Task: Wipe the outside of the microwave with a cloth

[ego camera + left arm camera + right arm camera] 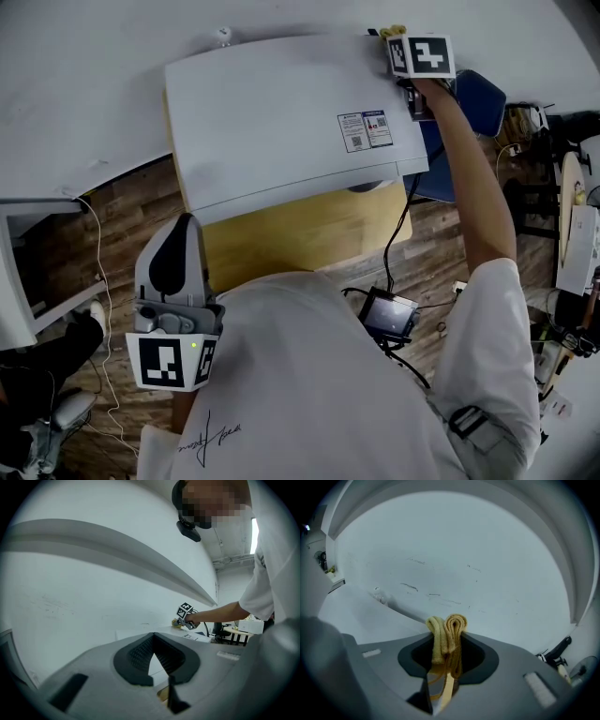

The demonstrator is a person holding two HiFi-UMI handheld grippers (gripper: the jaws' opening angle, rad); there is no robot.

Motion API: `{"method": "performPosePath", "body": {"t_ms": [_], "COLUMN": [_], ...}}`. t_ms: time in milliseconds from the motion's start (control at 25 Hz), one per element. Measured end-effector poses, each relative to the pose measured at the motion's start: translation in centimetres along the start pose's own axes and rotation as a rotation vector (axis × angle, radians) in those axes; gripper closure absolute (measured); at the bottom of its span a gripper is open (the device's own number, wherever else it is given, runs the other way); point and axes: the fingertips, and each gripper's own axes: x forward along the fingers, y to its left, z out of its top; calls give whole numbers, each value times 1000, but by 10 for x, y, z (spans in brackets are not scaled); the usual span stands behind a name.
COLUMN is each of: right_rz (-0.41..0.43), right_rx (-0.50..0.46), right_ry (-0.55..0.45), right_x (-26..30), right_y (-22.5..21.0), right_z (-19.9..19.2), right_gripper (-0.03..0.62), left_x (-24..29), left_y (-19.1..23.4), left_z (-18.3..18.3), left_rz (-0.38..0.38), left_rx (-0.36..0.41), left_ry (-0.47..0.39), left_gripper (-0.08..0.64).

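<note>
The white microwave stands on a wooden table, and I look down on its top, which carries a sticker. My right gripper is at the top's far right corner, shut on a folded yellow cloth. In the right gripper view the cloth bulges out between the jaws, just over the white top. My left gripper hangs low in front of the table's left end, jaws together with nothing in them. From the left gripper view I see the microwave top and the right gripper far ahead.
A white wall runs close behind the microwave, with a small white fitting on it. A blue chair stands to the right, and a black device with cables hangs at my waist. Another white appliance is at the left.
</note>
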Motion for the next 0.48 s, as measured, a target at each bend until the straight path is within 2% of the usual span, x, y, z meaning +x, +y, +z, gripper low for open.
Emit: {"method": "performPosePath", "body": {"t_ms": [480], "right_rz": [-65], "right_rx": [-44], "right_ry": [35], "right_x": [-2], "right_y": [12], "right_z": [2], "right_gripper": [468], "left_x": [-5], "left_y": [4], "left_z": [-1], "left_rz": [5], "left_rx": [-13], "left_ry": [-8], "left_gripper": [563]}}
